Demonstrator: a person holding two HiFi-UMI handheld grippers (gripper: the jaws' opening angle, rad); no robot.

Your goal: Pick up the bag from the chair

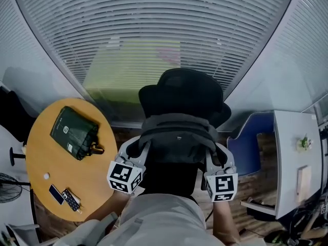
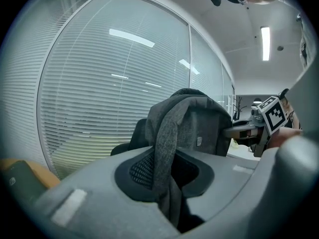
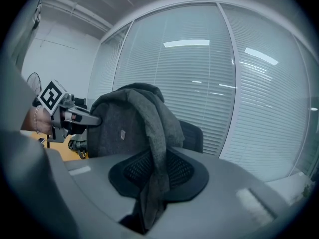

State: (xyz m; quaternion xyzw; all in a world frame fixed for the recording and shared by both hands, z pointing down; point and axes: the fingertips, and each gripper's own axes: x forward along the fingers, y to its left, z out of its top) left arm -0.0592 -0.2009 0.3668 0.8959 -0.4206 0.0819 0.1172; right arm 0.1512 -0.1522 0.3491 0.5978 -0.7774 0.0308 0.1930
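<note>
- The left gripper (image 2: 172, 205) has its jaws drawn close, pinching a grey shoulder strap (image 2: 162, 143) that runs down between them.
- The right gripper (image 3: 147, 208) is clamped the same way on the other strap (image 3: 157, 148) (the two grips look like mirror images).
- The bag (image 1: 177, 137), a grey backpack, hangs between the two grippers on the near side of the black chair (image 1: 182, 91). I can't see whether it clears the seat.
- Left of the chair stands a round wooden table (image 1: 77, 176) with a dark green pouch (image 1: 74, 132) and a remote (image 1: 70, 200) on it.
- Right of the chair is a white desk (image 1: 292, 152).
- Behind the chair, window blinds (image 1: 154, 35) cover the whole wall.
</note>
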